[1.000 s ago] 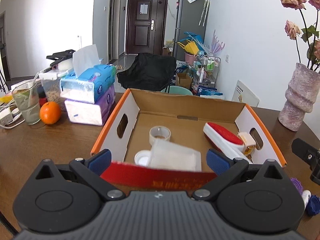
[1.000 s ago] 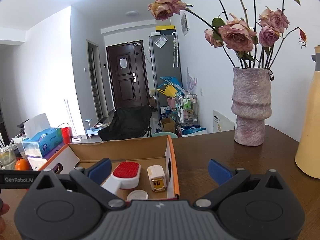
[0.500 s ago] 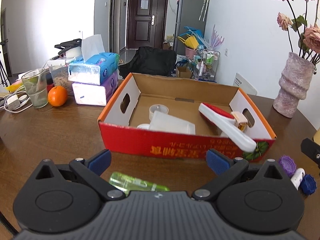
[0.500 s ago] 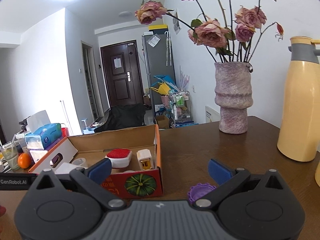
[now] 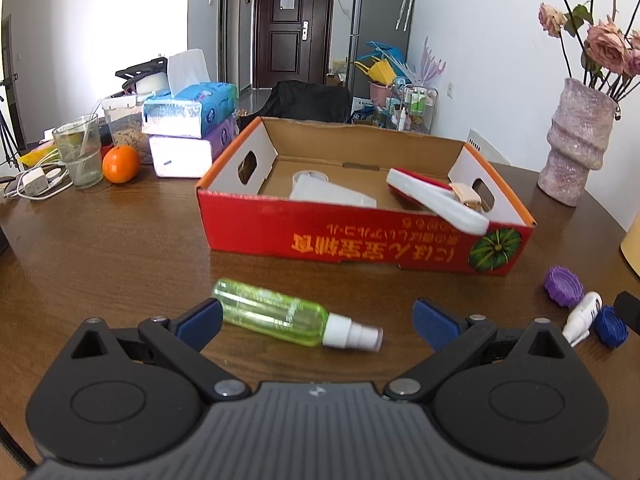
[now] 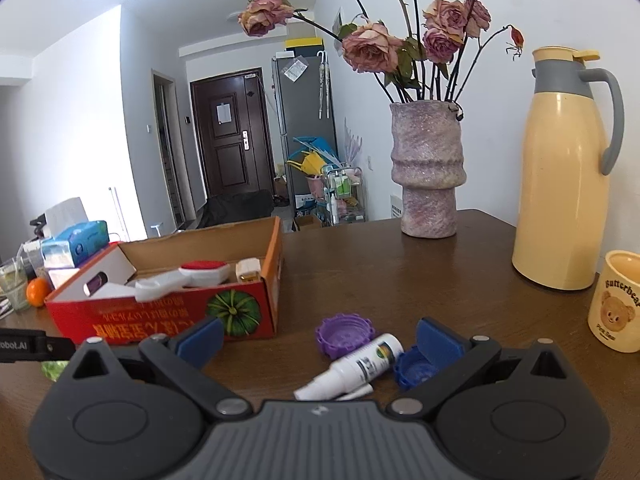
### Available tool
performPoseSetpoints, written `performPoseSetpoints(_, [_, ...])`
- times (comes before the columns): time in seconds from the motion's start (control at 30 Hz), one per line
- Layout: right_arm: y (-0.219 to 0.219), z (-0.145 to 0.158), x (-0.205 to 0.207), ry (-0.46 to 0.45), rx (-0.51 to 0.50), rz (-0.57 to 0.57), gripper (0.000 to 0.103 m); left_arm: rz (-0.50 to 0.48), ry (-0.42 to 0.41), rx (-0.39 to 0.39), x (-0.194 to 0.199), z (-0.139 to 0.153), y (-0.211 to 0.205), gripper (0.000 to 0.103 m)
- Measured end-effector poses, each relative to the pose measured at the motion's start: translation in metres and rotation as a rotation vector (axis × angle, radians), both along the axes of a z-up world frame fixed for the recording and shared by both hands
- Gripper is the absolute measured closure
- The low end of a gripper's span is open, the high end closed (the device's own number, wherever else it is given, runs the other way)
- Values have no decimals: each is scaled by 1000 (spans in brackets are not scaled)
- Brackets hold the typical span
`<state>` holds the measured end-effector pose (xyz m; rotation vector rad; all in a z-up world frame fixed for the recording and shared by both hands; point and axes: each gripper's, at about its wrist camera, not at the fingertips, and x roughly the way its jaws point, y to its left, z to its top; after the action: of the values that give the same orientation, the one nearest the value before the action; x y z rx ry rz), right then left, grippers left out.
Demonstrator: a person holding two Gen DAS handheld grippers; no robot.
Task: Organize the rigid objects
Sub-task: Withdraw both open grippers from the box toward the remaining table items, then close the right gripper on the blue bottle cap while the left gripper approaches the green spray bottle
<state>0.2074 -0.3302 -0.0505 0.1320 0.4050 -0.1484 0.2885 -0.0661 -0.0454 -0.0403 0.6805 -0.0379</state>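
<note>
Left gripper (image 5: 318, 318) spread wide, empty, blue fingertip pads (image 5: 199, 319) either side of a translucent green plastic spray bottle with a white nozzle (image 5: 294, 314), lying on its side on the dark brown wooden table (image 5: 112, 248), nozzle pointing right; whether the left pad touches the bottle's base, hard to tell. Right gripper (image 6: 320, 338) likewise spread wide and holding nothing, with a small white spray bottle with a printed label (image 6: 354, 366) lying tilted between its pads, a ridged purple plastic cap (image 6: 344, 334) just behind the bottle and a ridged dark blue plastic cap (image 6: 414, 368) just beside the right pad (image 6: 438, 340). Further out, a red cardboard box with orange rim, yellow lettering and a green pumpkin picture (image 5: 360, 240), open-topped, resting on the table beyond the green bottle. Inside the box: a white-handled brush with a red pad (image 5: 434, 196) leaning over the front right wall, a small cream-coloured cubic item (image 5: 466, 194) next to it, a roll of clear tape (image 5: 310, 178) and a white boxy container (image 5: 332, 196) toward the left. Left of the box, two stacked tissue packs (image 5: 188, 128), an orange (image 5: 120, 163) and a drinking glass (image 5: 78, 150). To the right, a mottled pink-purple vase holding dried roses (image 6: 428, 168), a tall cream thermos jug with grey handle (image 6: 562, 176) and a cream mug with a bear print (image 6: 616, 306).
</note>
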Motion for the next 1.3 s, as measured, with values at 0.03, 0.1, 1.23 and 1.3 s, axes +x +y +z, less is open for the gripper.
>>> performPoseSetpoints(0.03, [-3, -2, -2, 4, -4, -2, 0, 0, 1, 0, -2, -1, -1, 0])
performPoseSetpoints(0.1, [-9, -6, -5, 11, -12, -6, 0, 2, 3, 1, -6, -3, -2, 0])
performPoseSetpoints(1.23, [-72, -47, 42, 150, -55, 57, 50, -7, 55, 33, 16, -33, 0, 0])
performPoseSetpoints(1.3, [-74, -46, 40, 137, -49, 39, 50, -27, 43, 60, 17, -34, -3, 0])
